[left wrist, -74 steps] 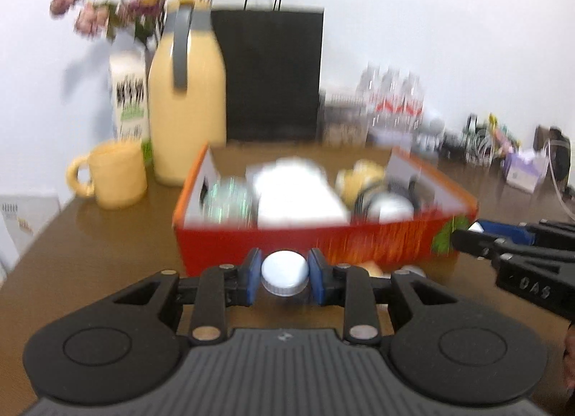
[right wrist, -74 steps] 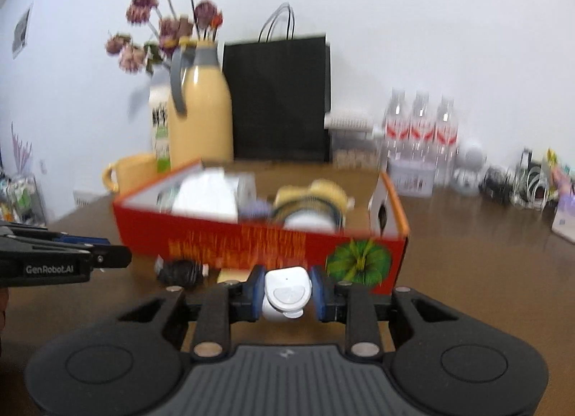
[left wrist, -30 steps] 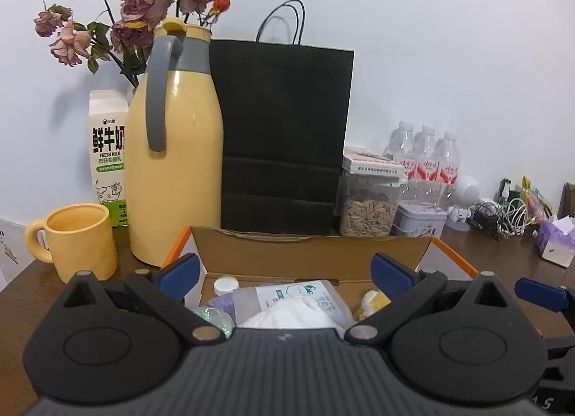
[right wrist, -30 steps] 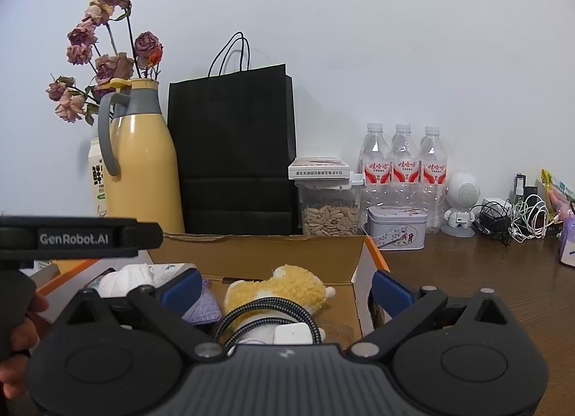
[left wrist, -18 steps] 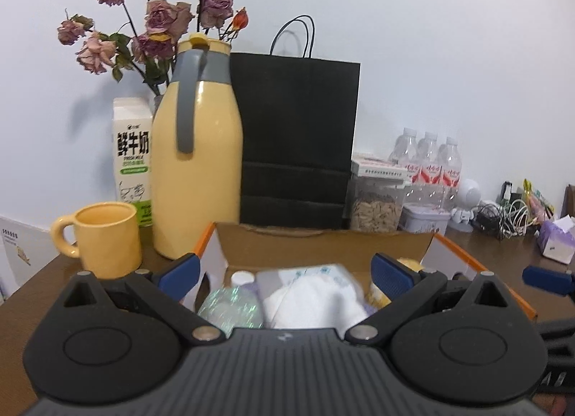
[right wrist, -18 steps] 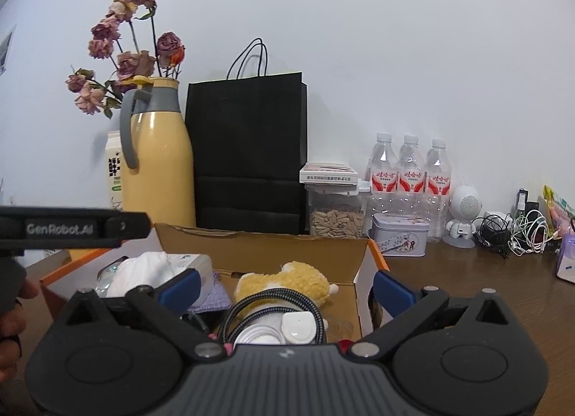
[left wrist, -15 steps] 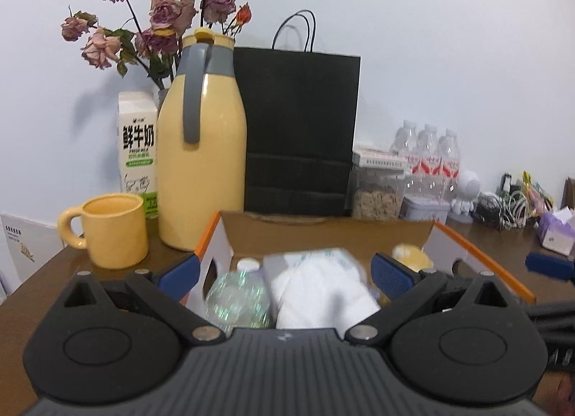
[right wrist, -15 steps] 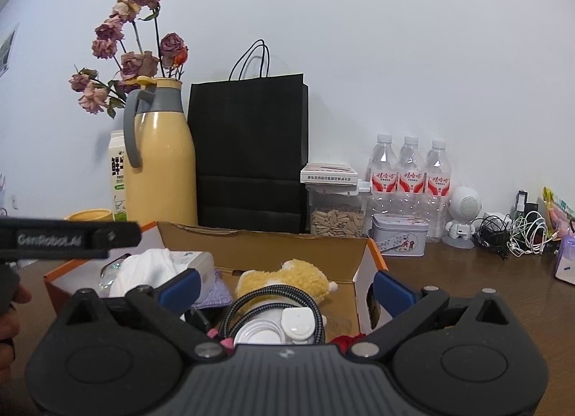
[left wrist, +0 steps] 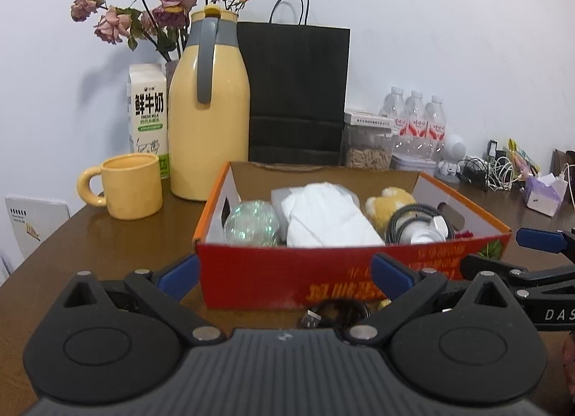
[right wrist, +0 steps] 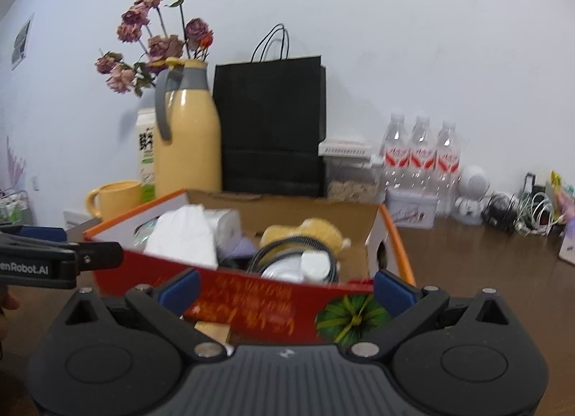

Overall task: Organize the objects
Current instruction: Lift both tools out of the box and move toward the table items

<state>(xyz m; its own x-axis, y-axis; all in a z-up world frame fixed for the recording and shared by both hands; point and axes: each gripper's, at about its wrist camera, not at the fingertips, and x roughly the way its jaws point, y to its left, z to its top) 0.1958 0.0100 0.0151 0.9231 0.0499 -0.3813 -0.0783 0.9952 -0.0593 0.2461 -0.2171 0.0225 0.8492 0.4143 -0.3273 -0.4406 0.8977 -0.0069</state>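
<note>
Both grippers are spread wide and empty: the left gripper (left wrist: 285,277) and right gripper (right wrist: 287,288) face the red box (left wrist: 323,279) on the table (left wrist: 107,243). Inside: white cloth (left wrist: 323,214), plush (left wrist: 386,202), cable (left wrist: 406,216). Behind stands a yellow jug (left wrist: 210,110).
</note>
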